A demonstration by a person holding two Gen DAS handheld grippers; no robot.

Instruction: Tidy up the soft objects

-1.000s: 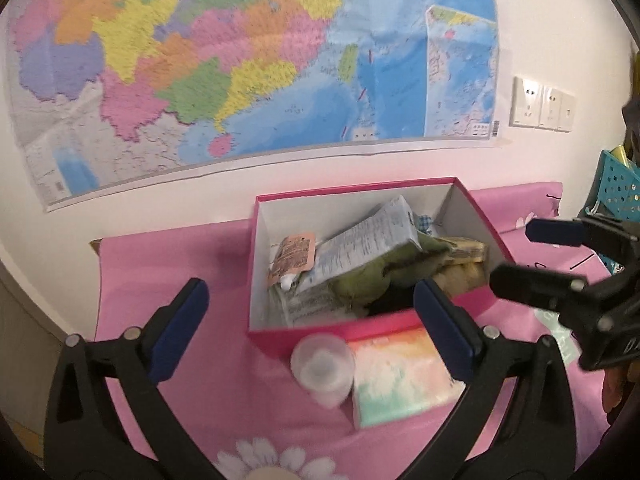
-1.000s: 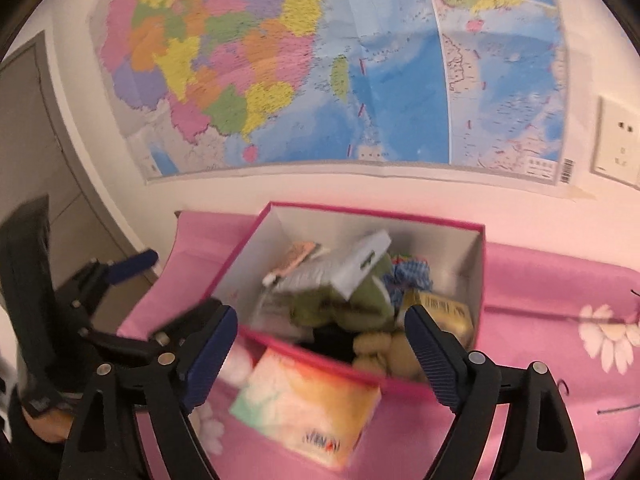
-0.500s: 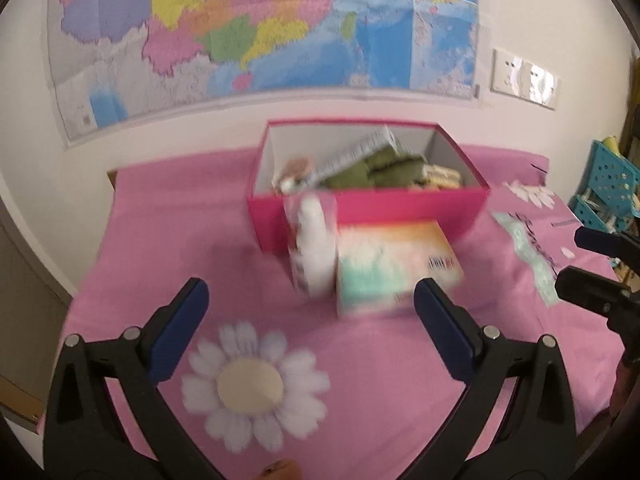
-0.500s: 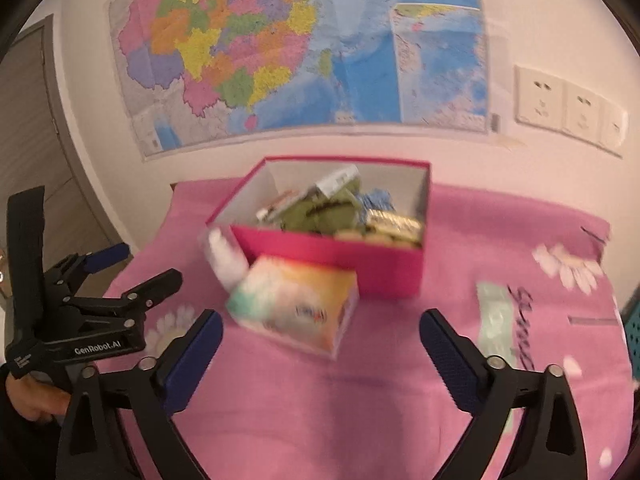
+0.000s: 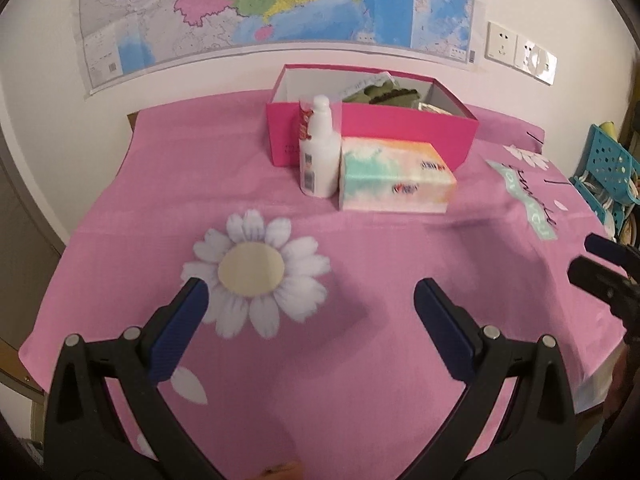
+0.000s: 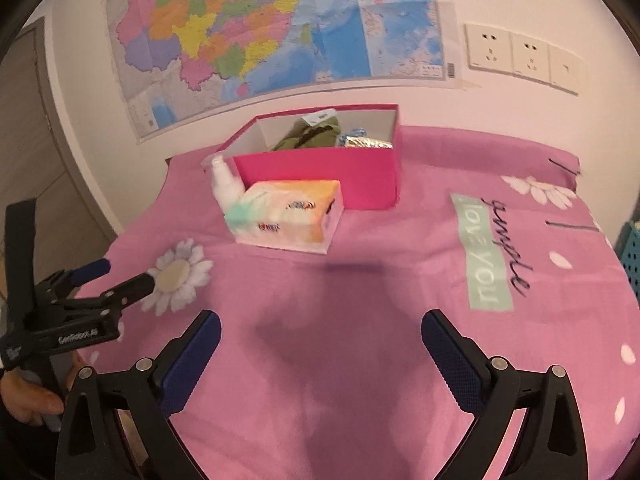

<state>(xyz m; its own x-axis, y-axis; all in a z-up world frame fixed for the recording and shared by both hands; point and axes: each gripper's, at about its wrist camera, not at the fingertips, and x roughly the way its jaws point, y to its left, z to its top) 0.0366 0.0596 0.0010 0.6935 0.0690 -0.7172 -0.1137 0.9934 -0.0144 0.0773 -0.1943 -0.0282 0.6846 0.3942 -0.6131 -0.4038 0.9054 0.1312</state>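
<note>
Both hand-held grippers, left (image 5: 310,312) & right (image 6: 320,338), hang spread w/ nothing between the jaws over the pink tabletop (image 6: 360,320), soft stuff already in the pink box (image 6: 320,176) (tissue pack (image 6: 286,216) & bottle (image 5: 318,150) left outside, 2 items), so approx. mostly done.

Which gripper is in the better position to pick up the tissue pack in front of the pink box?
Probably the right gripper. Its jaws stand open and empty, and the tissue pack lies almost straight ahead of it. For the left gripper, also open, the white bottle stands against the pack's left end.
</note>
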